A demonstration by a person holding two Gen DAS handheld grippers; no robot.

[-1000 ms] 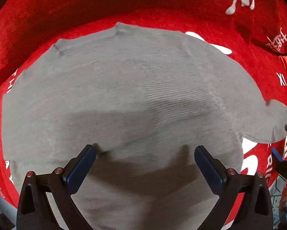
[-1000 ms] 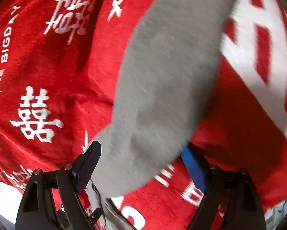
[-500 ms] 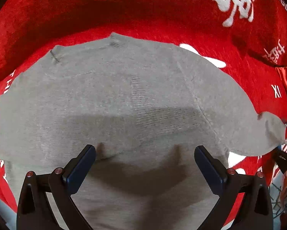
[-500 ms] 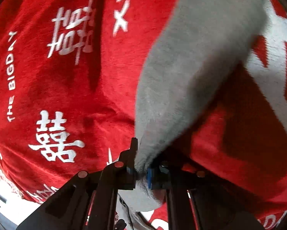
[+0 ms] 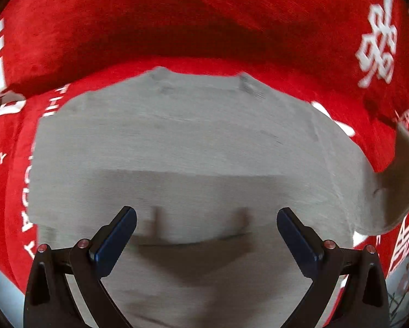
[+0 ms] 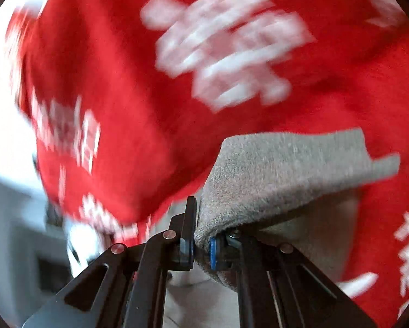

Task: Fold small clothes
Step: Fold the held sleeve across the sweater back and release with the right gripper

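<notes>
right gripper pinching blurred grey sweater sleeve, cuff hidden

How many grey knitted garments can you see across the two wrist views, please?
1. The grey knitted sweater lies spread on the red printed blanket ahead of the open left gripper; the right gripper pinches its sleeve. Others may be hidden.

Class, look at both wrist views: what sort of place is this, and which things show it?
Probably a home, on a bed or sofa: a soft red blanket printed with white characters, a grey sweater spread on it, and pale floor tiles below.
</notes>
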